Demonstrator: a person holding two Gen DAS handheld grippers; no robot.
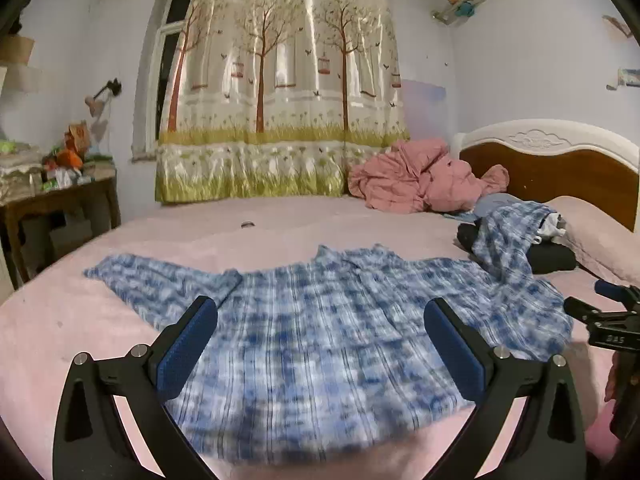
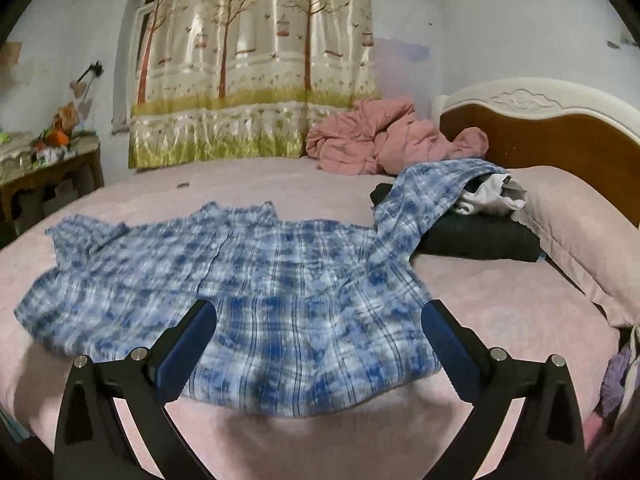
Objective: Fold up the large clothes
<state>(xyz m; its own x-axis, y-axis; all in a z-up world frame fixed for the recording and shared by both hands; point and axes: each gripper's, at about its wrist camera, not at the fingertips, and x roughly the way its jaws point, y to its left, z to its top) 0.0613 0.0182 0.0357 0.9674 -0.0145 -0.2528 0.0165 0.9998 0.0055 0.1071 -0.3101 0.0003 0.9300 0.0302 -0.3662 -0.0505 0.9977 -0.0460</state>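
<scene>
A blue and white plaid shirt [image 1: 320, 340] lies spread flat on the pink bed [image 1: 60, 320]. Its left sleeve [image 1: 160, 284] lies on the sheet; its right sleeve [image 1: 508, 240] runs up over a pile of dark clothes. My left gripper [image 1: 320, 344] is open and empty, hovering above the shirt's lower part. The right gripper's body [image 1: 608, 320] shows at that view's right edge. In the right wrist view the shirt [image 2: 240, 288] lies the same way, and my right gripper [image 2: 320, 340] is open and empty above its lower right part.
A crumpled pink quilt [image 2: 380, 140] lies at the back by the curtain [image 2: 256, 80]. Dark folded clothes [image 2: 472, 236], a white garment [image 2: 488, 196] and a pink pillow [image 2: 580, 232] lie by the wooden headboard [image 2: 560, 136]. A cluttered side table [image 1: 52, 192] stands left.
</scene>
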